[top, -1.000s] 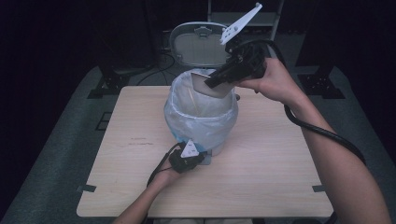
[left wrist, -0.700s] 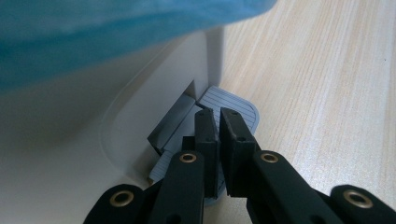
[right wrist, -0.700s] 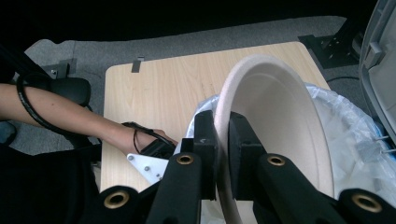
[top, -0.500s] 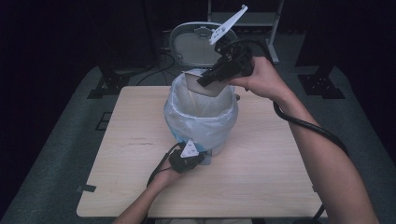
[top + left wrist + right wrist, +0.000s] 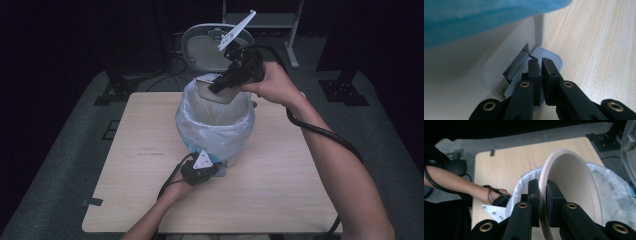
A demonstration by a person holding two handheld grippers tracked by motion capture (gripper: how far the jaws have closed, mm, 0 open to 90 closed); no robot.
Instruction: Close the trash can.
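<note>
A white pedal bin (image 5: 216,131) lined with a pale blue bag (image 5: 235,135) stands mid-table, its lid (image 5: 207,46) raised at the back. My right gripper (image 5: 216,88) is shut on the rim of a beige bowl (image 5: 222,95), tipped on edge over the bin's mouth. In the right gripper view the jaws (image 5: 543,195) pinch the bowl's rim (image 5: 574,185) above the bag (image 5: 616,192). My left gripper (image 5: 206,169) is low at the bin's near foot. Its shut jaws (image 5: 541,72) rest on the ribbed pedal (image 5: 552,57) beside the bin wall (image 5: 499,60).
The light wooden table (image 5: 300,180) has bare room to the left and right of the bin. Cables trail from both grippers. Black stands (image 5: 345,85) and dark floor surround the table.
My right hand has carried the bowl a little to the left and slightly lower, over the bin's opening. The left gripper has stayed at the pedal.
</note>
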